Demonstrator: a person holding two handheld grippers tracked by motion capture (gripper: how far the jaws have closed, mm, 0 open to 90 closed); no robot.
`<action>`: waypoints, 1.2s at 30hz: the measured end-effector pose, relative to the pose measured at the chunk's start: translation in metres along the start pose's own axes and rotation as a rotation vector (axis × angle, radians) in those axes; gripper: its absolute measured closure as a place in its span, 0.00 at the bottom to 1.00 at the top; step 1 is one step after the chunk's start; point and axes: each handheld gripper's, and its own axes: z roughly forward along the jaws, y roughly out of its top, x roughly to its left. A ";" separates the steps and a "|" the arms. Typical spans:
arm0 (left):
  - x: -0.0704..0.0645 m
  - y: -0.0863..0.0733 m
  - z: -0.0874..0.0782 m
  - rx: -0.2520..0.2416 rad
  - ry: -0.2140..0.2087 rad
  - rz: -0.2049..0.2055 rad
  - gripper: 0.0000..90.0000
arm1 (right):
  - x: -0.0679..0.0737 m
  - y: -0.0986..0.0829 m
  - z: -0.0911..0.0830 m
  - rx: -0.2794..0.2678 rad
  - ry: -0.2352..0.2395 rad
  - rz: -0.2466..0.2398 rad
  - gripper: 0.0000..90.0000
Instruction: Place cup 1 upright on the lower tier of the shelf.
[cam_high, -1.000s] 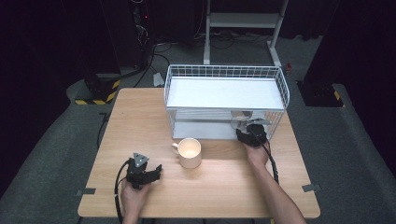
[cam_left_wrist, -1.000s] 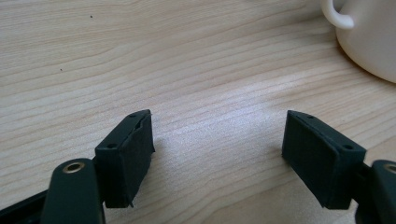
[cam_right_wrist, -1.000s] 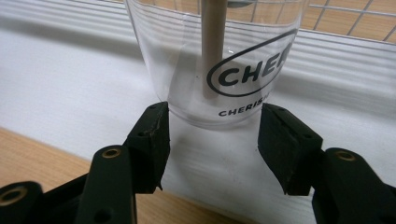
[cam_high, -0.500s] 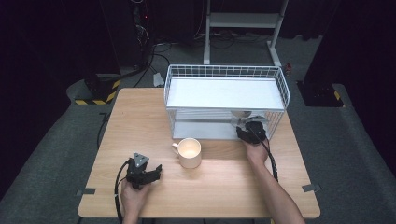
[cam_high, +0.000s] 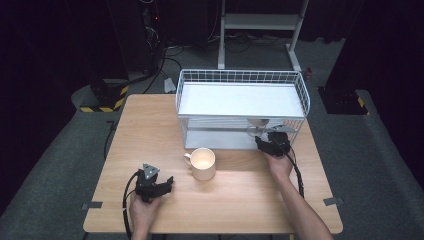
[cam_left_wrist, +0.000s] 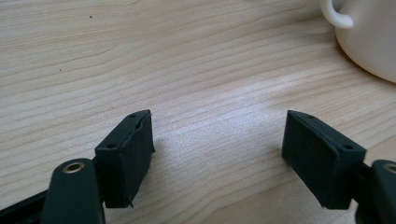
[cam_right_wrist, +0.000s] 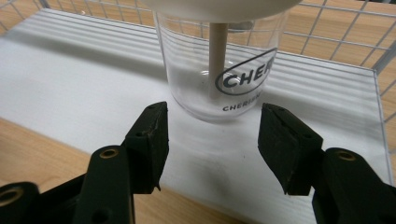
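A cream mug (cam_high: 202, 163) stands on the wooden table (cam_high: 150, 130) in front of a white wire rack (cam_high: 242, 107). On the rack's lower shelf stands a clear glass (cam_right_wrist: 219, 70) with a printed logo and a pale stick inside it. My right gripper (cam_right_wrist: 212, 149) is open just in front of the glass, jaws apart and level with its base, at the rack's front right (cam_high: 272, 144). My left gripper (cam_left_wrist: 219, 156) rests open over bare wood at the front left (cam_high: 152, 184), with the mug (cam_left_wrist: 369, 37) off to its upper right.
The rack has a white upper shelf (cam_high: 240, 99) with a wire rim, and its lower shelf (cam_right_wrist: 93, 93) is a white sheet. Wire mesh (cam_right_wrist: 336, 32) closes the rack behind the glass. Beyond the table stand dark equipment and a white stand (cam_high: 260, 22).
My right gripper has edged slightly forward toward the rack. The left gripper and the mug have stayed in place.
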 end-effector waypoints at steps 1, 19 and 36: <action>0.000 0.000 0.000 0.002 -0.001 0.000 0.28 | -0.001 -0.001 -0.002 -0.002 0.003 0.003 0.47; 0.000 0.000 0.000 0.001 0.000 -0.001 0.28 | -0.009 -0.011 -0.034 -0.058 0.036 0.008 0.42; 0.000 0.000 0.000 0.000 0.000 0.000 0.28 | -0.003 -0.031 -0.074 -0.102 0.077 -0.011 0.40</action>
